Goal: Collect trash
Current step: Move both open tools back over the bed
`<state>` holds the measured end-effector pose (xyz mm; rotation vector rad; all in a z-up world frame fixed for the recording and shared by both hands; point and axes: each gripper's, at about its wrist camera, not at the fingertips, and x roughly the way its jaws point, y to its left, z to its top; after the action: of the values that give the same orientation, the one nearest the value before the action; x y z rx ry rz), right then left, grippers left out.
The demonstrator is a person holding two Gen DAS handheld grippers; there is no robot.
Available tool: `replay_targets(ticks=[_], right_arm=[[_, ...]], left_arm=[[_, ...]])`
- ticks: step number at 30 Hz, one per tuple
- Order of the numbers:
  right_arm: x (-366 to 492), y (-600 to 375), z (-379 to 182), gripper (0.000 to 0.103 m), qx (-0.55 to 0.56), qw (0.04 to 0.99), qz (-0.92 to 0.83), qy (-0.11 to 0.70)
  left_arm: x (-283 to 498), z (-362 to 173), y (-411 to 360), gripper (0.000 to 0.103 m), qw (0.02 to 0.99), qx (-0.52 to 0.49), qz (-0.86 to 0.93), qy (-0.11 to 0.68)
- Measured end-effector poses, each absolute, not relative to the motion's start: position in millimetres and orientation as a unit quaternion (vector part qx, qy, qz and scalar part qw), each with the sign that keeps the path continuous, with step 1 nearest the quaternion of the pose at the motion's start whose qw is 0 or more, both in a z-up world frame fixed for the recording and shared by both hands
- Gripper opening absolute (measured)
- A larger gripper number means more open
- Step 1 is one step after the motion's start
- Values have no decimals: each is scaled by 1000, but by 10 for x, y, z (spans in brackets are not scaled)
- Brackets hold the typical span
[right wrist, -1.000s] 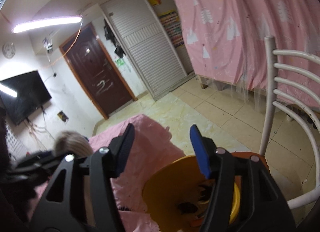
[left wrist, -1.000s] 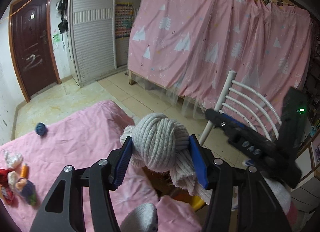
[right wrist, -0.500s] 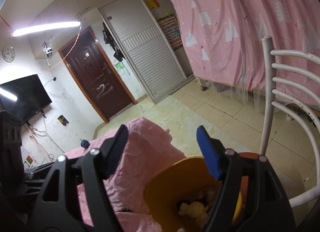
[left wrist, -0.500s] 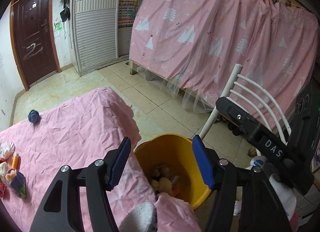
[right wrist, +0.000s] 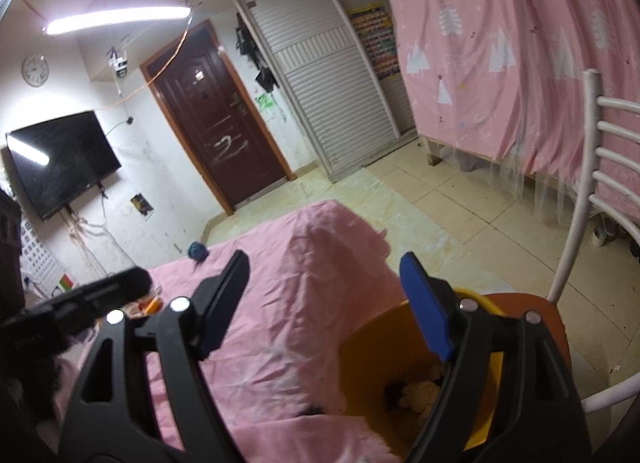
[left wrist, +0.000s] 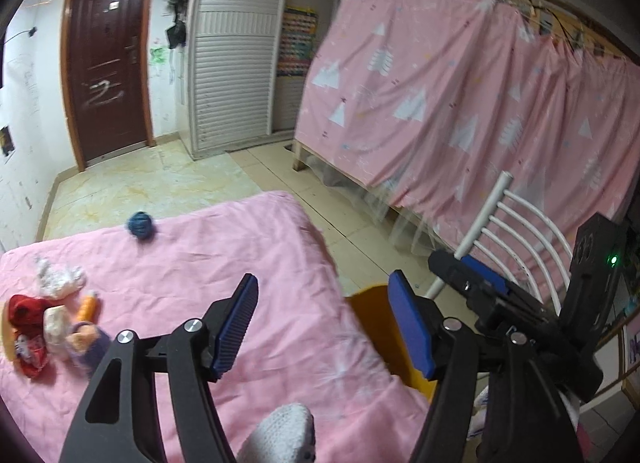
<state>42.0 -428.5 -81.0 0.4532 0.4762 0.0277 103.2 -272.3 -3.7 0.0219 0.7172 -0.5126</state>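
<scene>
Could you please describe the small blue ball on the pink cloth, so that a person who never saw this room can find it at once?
Start at the table covered with the wrinkled pink cloth. Go to its far edge, the side toward the dark brown door. The small round dark blue yarn ball lies there alone, well apart from the red, white and orange clutter of small items near the left edge, and it is the only blue thing on the cloth.

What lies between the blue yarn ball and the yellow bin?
Only bare, wrinkled pink cloth between the blue yarn ball and yellow bin, in the left wrist view.
</scene>
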Motion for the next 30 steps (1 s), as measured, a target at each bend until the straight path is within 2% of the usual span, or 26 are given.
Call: replay_targets(ticks=[5, 9, 30], right_arm=[[553, -3918, -766, 75, 199, 947, 34, 248], [661, -3606, -715, 82, 177, 948, 53, 258], [1193, -2086, -784, 82, 79, 928, 155, 330]], left_arm=[[1045, 42, -2305, 62, 917, -5, -220, 331], [1075, 63, -1945, 63, 924, -17, -198, 326], [1246, 21, -201, 65, 946, -43, -55, 316]])
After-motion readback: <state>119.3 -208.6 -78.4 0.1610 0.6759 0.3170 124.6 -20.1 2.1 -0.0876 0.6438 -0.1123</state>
